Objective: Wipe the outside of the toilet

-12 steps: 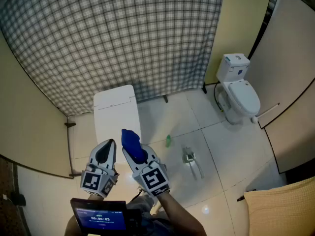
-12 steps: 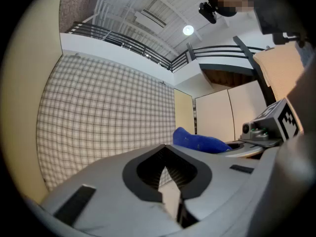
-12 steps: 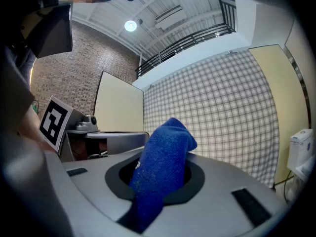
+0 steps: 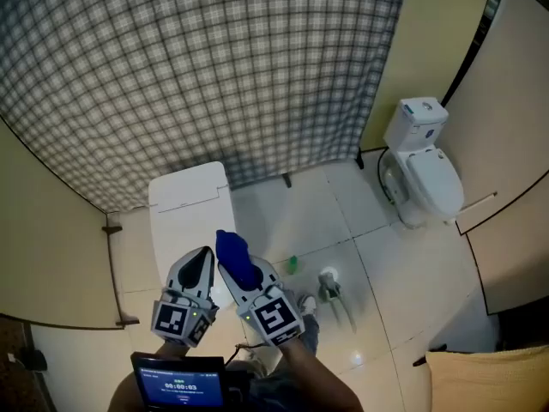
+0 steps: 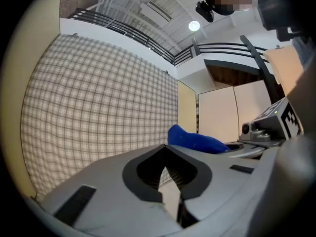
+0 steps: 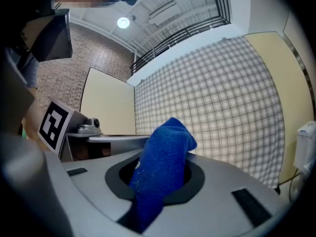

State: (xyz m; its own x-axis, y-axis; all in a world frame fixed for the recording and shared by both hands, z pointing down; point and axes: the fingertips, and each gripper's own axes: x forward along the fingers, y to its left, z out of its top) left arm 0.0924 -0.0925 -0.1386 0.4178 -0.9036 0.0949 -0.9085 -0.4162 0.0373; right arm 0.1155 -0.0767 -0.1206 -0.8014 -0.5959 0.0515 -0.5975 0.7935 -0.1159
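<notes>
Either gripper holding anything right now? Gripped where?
Right gripper holds the blue cloth, pinched near its middle: one end sticks up past the jaws, the other trails back. Left gripper is shut and empty.

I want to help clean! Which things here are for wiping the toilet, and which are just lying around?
For the job: toilet, blue cloth, right gripper holding it.
Just lying about: small green bottle, metal thing on the floor, white box, checked curtain.
</notes>
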